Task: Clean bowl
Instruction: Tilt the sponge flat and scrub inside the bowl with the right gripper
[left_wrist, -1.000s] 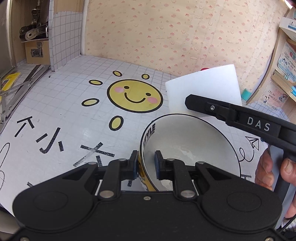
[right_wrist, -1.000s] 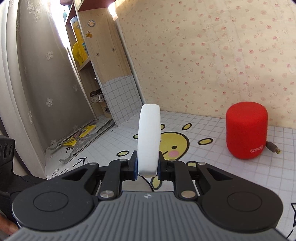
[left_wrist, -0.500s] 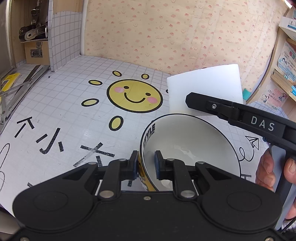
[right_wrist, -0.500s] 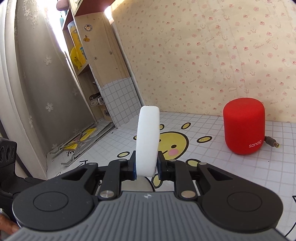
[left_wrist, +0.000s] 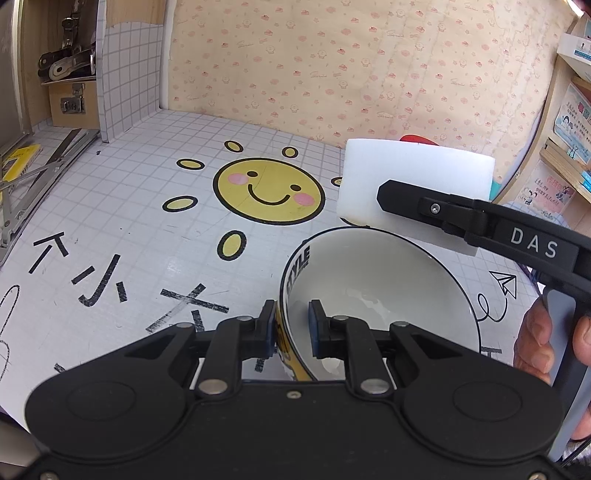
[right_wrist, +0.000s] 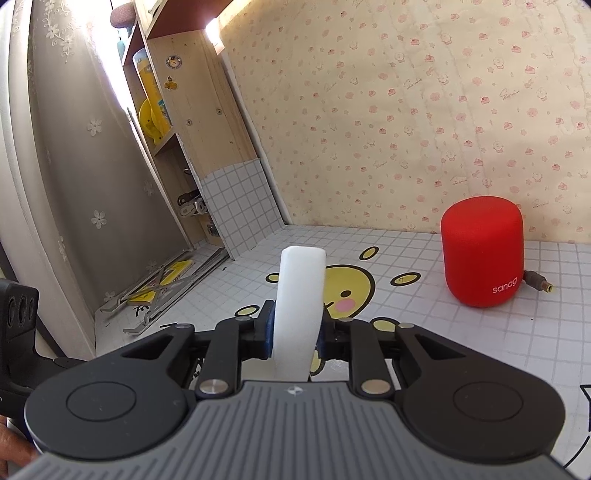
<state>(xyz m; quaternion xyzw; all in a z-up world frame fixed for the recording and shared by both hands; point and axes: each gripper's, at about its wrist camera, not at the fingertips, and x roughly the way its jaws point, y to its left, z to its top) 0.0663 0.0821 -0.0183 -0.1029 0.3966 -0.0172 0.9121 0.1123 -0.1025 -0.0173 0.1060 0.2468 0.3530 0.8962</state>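
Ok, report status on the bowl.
Left tongs clamp bowl rim. Right tongs grip white sponge, above bowl, not touching. Nothing blocking.

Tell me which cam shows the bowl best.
Left wrist: the bowl shows its rim and white inside, its wall clamped by the left gripper. Right wrist shows none of it; the sponge and gripper body fill that spot.

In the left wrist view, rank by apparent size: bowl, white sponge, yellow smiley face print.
1. bowl, though nearest the camera.
2. white sponge and yellow smiley face print: too alike to rank; the sponge is partly hidden.
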